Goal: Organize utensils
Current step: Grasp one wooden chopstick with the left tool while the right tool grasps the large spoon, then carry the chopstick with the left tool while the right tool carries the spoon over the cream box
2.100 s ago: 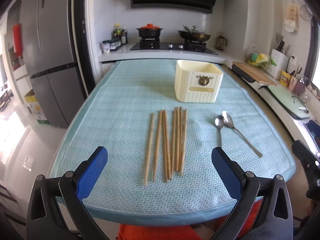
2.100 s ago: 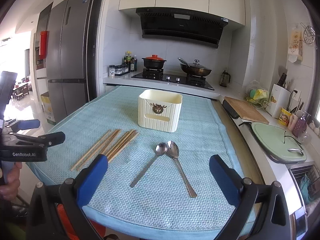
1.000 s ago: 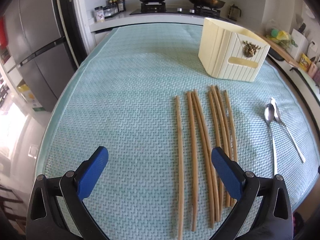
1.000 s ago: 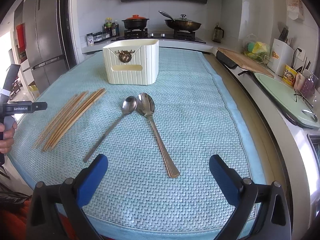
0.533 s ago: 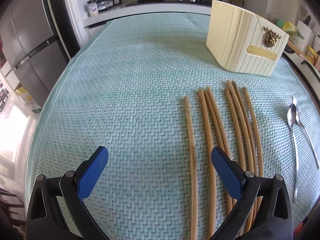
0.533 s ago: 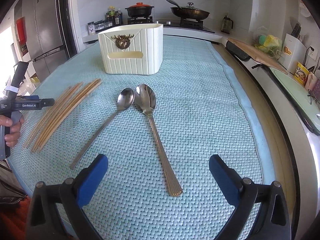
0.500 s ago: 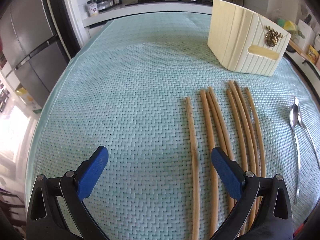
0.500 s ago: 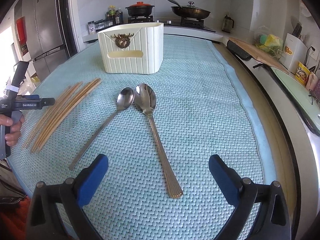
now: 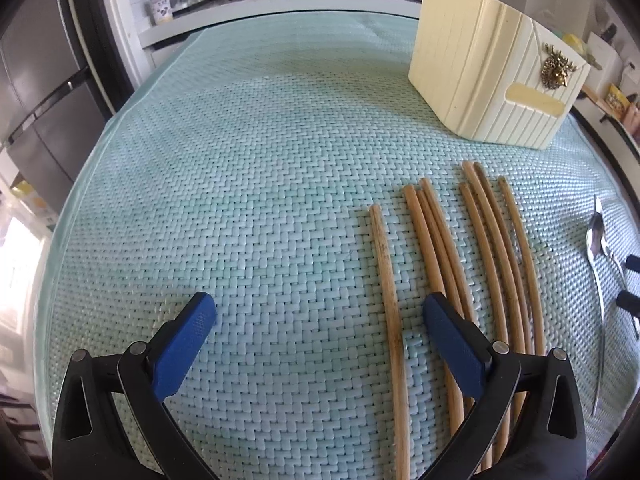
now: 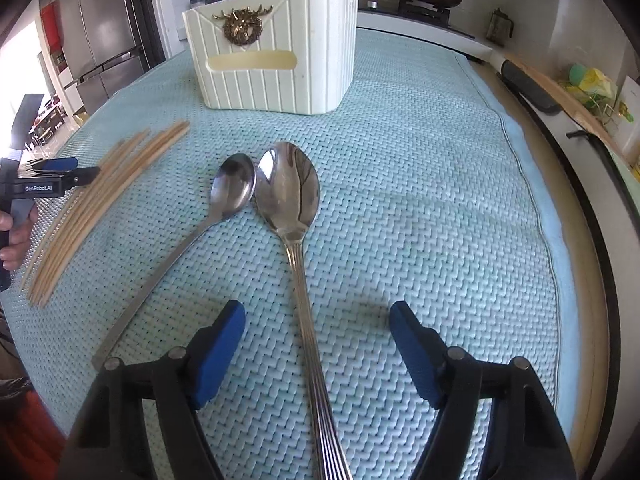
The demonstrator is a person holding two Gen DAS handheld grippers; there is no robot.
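Currently the right gripper (image 10: 316,326) is closing; the large spoon (image 10: 298,216) handle runs between its fingers (image 10: 218,354), untouched. Small spoon (image 10: 224,200) lies just left, bowls touching. Left gripper (image 9: 320,322) spread wide, empty; leftmost of the chopsticks (image 9: 452,264) sits between its fingers, the others right of it. Cream holder (image 10: 272,48) stands far on the mat-covered surface (image 10: 420,160).

We count seven chopsticks (image 9: 436,248), two spoons (image 10: 288,196), one cream holder (image 10: 276,56) and two hand-held grippers (image 9: 320,320).
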